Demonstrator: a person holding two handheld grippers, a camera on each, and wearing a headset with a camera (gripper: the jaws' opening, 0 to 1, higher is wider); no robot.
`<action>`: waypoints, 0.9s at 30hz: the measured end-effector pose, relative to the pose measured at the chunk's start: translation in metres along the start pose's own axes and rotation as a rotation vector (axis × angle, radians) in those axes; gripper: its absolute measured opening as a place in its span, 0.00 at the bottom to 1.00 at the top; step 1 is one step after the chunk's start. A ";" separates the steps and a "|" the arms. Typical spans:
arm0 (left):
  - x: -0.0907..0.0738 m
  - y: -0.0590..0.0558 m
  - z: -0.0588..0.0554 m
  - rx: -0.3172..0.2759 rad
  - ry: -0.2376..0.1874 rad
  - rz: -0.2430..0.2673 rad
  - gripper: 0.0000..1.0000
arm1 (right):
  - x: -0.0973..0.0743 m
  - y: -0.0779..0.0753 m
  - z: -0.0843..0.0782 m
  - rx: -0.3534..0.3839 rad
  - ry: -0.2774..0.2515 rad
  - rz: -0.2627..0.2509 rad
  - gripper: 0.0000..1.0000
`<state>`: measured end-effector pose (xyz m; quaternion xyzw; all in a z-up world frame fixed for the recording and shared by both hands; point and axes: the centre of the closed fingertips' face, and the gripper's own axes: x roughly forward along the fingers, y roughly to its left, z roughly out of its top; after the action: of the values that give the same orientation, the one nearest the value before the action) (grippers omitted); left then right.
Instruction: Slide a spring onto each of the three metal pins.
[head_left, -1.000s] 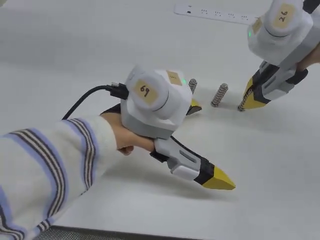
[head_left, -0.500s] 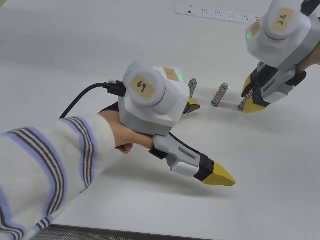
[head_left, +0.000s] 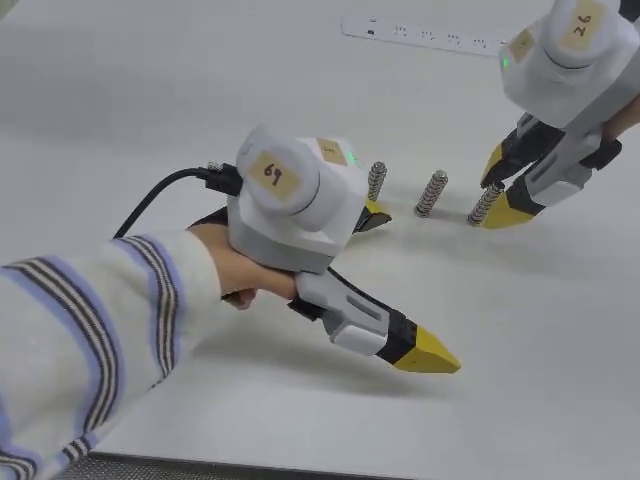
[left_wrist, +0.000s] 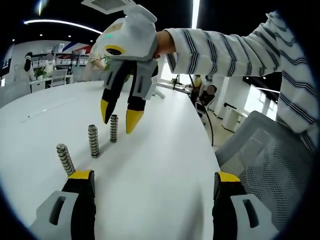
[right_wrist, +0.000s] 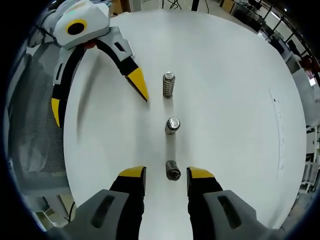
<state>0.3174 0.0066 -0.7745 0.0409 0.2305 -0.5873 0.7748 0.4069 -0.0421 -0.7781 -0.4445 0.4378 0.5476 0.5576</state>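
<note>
Progress looks all but complete. Head view: first spring (head_left: 375, 181), middle spring (head_left: 431, 192) and third spring (head_left: 485, 203) stand upright; right gripper (head_left: 497, 192), jaws apart, straddles the third spring, right of the middle spring. Left gripper view: left gripper (left_wrist: 152, 176) gapes wide near the first spring, left of the middle spring. Right gripper view: pin (right_wrist: 172, 123) peeks atop the middle spring; all three seem sleeved.

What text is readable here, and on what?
"69": tan round sticker on white left hand-held gripper.
"26": tan round sticker on white right hand-held gripper.
Second left sticker, second right sticker, white power strip markings: too small to read.
</note>
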 end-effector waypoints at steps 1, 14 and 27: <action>-0.001 0.000 0.000 0.001 0.002 0.001 0.97 | -0.002 0.001 0.000 0.003 -0.001 0.001 0.30; -0.009 0.003 0.001 -0.007 0.004 0.012 0.97 | -0.020 0.003 0.013 0.109 -0.149 -0.022 0.40; -0.029 0.014 -0.002 -0.016 0.020 0.053 0.97 | -0.031 0.013 0.010 0.276 -0.338 -0.112 0.51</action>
<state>0.3238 0.0372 -0.7678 0.0465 0.2418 -0.5643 0.7880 0.3932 -0.0390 -0.7457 -0.2893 0.3837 0.5174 0.7080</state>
